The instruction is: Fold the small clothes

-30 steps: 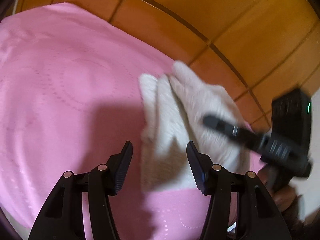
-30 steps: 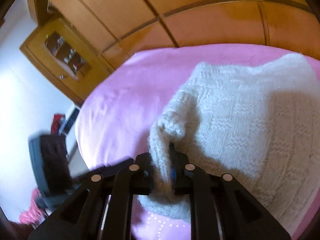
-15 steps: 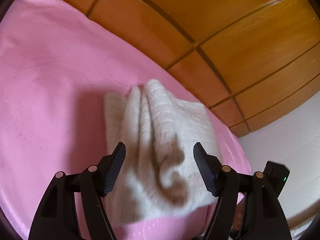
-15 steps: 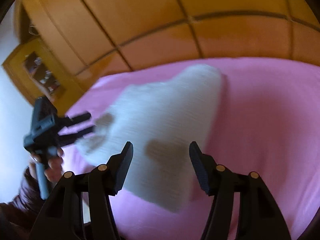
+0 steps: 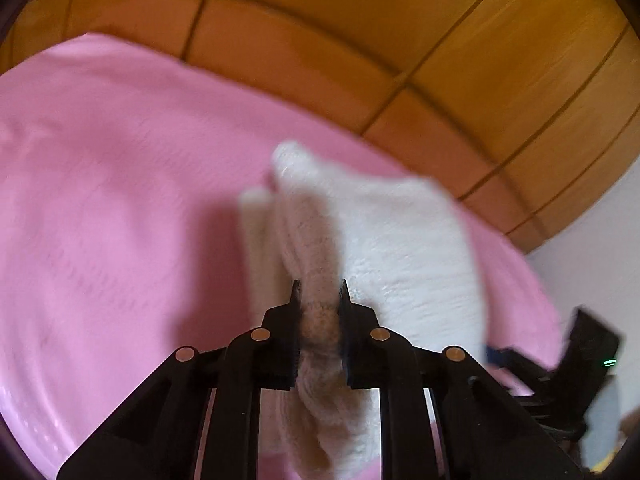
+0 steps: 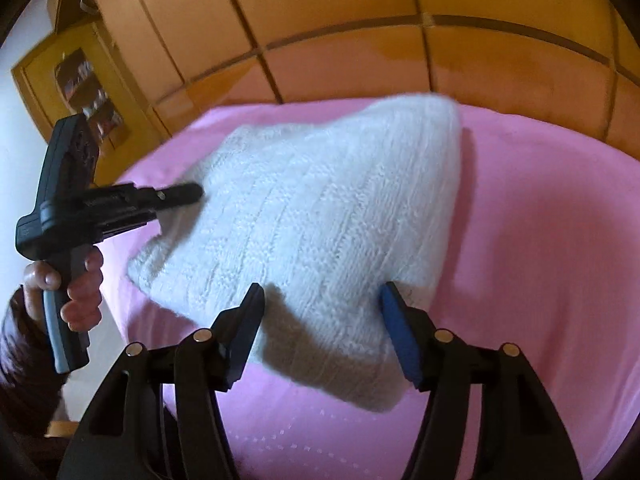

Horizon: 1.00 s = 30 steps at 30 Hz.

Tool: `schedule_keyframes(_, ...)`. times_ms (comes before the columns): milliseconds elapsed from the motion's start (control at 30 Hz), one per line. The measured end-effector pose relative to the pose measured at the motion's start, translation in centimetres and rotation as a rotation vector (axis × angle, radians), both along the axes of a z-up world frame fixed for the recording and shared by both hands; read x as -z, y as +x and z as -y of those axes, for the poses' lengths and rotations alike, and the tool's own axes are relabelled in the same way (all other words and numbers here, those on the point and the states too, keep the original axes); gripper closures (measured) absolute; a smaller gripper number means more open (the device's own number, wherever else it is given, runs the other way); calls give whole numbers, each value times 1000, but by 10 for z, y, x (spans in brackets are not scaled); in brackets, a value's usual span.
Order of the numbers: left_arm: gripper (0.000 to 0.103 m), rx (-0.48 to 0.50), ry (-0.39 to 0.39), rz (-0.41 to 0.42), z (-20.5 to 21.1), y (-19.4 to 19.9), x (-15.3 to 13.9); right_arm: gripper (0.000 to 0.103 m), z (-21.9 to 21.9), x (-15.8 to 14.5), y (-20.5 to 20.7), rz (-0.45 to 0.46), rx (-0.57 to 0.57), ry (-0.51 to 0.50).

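A white knitted garment (image 5: 400,248) lies folded on a pink bedspread (image 5: 120,200). My left gripper (image 5: 320,292) is closing, and its pads pinch a raised fold at the garment's near edge. In the right wrist view the garment (image 6: 320,216) is a thick, roughly triangular bundle, and the left gripper (image 6: 196,192) meets its left corner, held by a hand (image 6: 76,292). My right gripper (image 6: 322,296) is opening. Its jaws stand wide over the garment's near edge without pressing on it. Part of the right gripper (image 5: 580,352) shows at the lower right of the left wrist view.
Orange-brown wooden panelling (image 6: 360,20) rises behind the bed, and the pink bedspread (image 6: 540,240) runs up to it. A wooden cabinet with glass doors (image 6: 80,80) stands at the far left beside a white wall. Bare bedspread stretches to the garment's right.
The left jaws went from wide open to pinching a fold of the garment. The right gripper let go of the garment's edge, opened wide and now sits at its near edge.
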<state>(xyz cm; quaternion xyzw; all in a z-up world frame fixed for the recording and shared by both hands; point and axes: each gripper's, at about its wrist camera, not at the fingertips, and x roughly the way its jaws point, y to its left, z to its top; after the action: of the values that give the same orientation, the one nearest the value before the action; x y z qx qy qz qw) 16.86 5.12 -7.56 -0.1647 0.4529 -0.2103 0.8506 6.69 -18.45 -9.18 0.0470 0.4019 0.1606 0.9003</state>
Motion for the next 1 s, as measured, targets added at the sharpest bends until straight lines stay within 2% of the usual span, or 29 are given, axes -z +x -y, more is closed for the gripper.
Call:
schedule_keyframes(67,81,-36,29,-7,1,5,12,38,-1,-2,1,2,-20,-5)
schedule_keyframes(133,75,-53,43,5,-1,4,12,32,9,-14,3,-12,-61,47)
schedule_keyframes(200,59,-73,36,9,-5,2,7,13,29,-25,8,-2,-43,117)
schedule_keyframes(233,51,-72,29,9,-8,1,6,9,44,-29,12,10,-7,156)
schedule_keyframes(333,38,-59,12,-34,-15,7,12,3,85,-28,39,-13,99,339)
schedule_keyframes(400,37,-29,-33,-70,-17,11,18,2,100,-13,66,-66,101,431)
schedule_keyframes(433,36,-24,-48,-79,-19,12,21,2,104,-4,78,-93,120,439)
schedule_keyframes(533,36,13,-135,-97,-26,18,33,2,102,27,109,-187,77,478)
schedule_keyframes(600,49,69,-229,-126,-26,23,47,3,92,40,119,-204,33,506)
schedule_keyframes(633,54,76,-254,-119,-27,22,50,19,84,40,121,-207,-8,514)
schedule_keyframes(667,64,88,-289,-110,-28,21,53,22,74,38,123,-228,-23,485)
schedule_keyframes(733,71,98,-372,-93,-37,17,54,44,65,26,121,-191,-56,445)
schedule_keyframes(800,73,98,-445,-65,-49,11,48,50,57,2,119,-148,-100,440)
schedule_keyframes(900,74,110,-458,-8,-59,7,25,52,30,-40,120,-73,-207,387)
schedule_keyframes(1000,74,118,-442,106,-77,7,-19,52,2,-76,133,6,-320,383)
